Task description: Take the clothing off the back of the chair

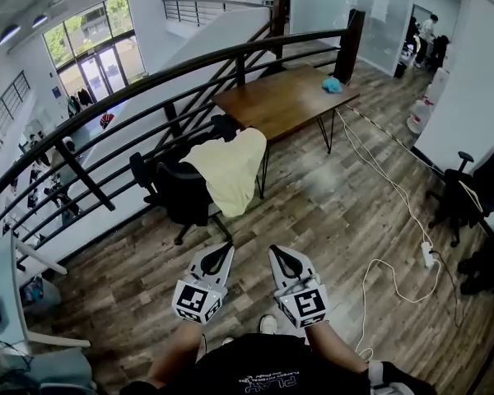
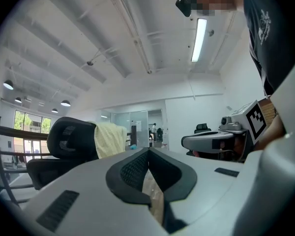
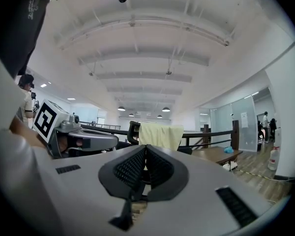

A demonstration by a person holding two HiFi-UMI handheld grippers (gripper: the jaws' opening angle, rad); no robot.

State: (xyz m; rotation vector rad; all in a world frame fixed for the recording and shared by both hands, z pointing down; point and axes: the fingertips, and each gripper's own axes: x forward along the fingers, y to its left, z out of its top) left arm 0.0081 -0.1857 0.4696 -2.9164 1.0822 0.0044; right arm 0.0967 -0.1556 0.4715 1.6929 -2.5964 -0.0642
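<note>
Clothing (image 1: 230, 167), pale yellow, hangs draped over the back of the black office chair (image 1: 177, 194) at the centre of the head view, just beside the near end of the wooden table (image 1: 272, 97) and in front of the dark railing (image 1: 107, 109). At the lower middle of that frame, well apart from the chair, the left gripper (image 1: 221, 250) and the right gripper (image 1: 278, 253) are side by side. Each has its jaws clenched together on nothing.
</note>
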